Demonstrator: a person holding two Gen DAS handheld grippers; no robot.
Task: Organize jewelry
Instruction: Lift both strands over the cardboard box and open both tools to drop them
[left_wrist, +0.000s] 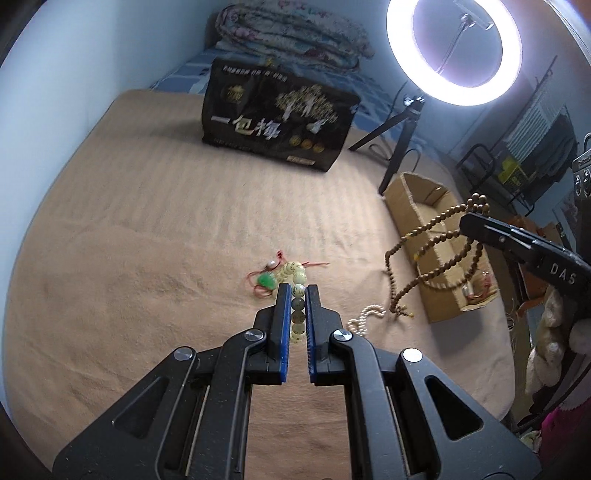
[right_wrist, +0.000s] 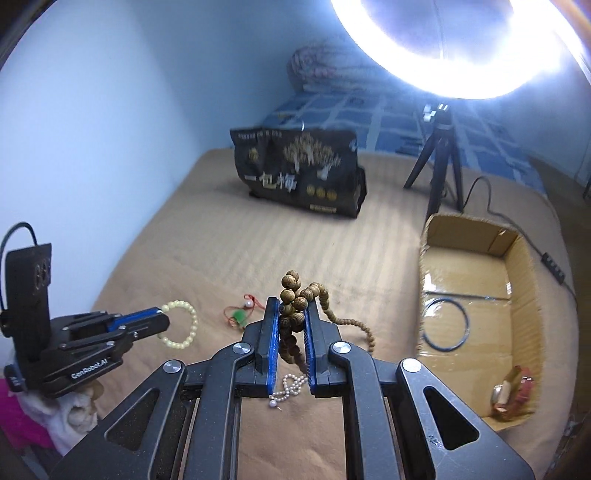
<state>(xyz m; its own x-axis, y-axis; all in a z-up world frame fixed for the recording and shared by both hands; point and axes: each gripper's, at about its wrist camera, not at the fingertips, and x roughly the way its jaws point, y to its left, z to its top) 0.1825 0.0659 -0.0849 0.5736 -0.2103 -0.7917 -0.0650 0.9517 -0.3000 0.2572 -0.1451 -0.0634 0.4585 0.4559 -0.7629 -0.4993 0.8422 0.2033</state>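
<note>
My left gripper (left_wrist: 297, 291) is shut on a pale green bead bracelet (left_wrist: 297, 314), held just above the tan bedspread; from the right wrist view the bracelet (right_wrist: 183, 325) hangs as a ring off that gripper (right_wrist: 162, 317). My right gripper (right_wrist: 291, 306) is shut on a long brown wooden bead strand (right_wrist: 290, 295), whose loops (left_wrist: 436, 243) dangle beside the open cardboard box (left_wrist: 413, 199), their low end touching the bedspread. A red cord with a green pendant (left_wrist: 266, 281) lies on the bedspread. A white pearl string (left_wrist: 364, 319) lies near it, also seen under my right gripper (right_wrist: 290, 386).
The cardboard box (right_wrist: 522, 280) holds a dark ring (right_wrist: 445, 325) and a red-strapped watch (right_wrist: 513, 391). A black printed bag (left_wrist: 280, 118) stands at the back. A ring light on a tripod (left_wrist: 399, 144) stands beside the box, its cable (right_wrist: 550, 258) running behind it.
</note>
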